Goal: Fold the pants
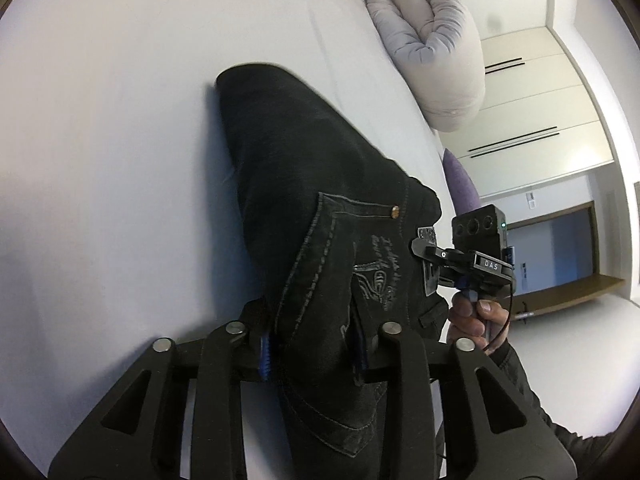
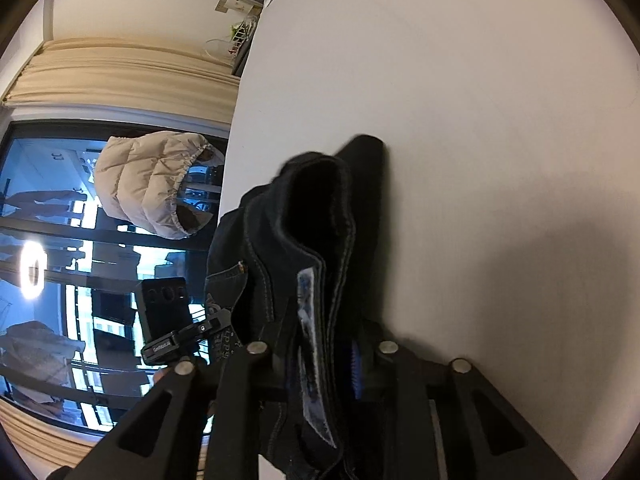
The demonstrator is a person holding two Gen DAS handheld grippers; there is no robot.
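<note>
Both ends of the waistband are pinched here, so this is the carry part of the fold. The left hand-held gripper [image 1: 314, 354] is clamped on the black jeans [image 1: 304, 184] right by the embroidered back pocket [image 1: 360, 264], blue pads biting the denim on both sides. The right hand-held gripper [image 2: 332, 364] is clenched on the other waistband corner, with the inner label [image 2: 310, 344] showing between the layers. In the left wrist view the right one shows at about 3 o'clock, with the person's hand [image 1: 474, 318] around its handle. The jeans hang off both grips and trail out toward 11 o'clock onto the white bed [image 1: 100, 140], so the far end is resting on the sheet while the waist end is lifted. A grey bolster pillow [image 1: 432, 44] sits up at 1 o'clock, well apart from the denim. To do this bit well, I'd say keep both grips level and tight, keep the waistband taut between them so the layers don't slump, and lay the waist end down squarely over the legs, edges lined up, before letting go. Heavy denim could slide out of a lazy pinch.
</note>
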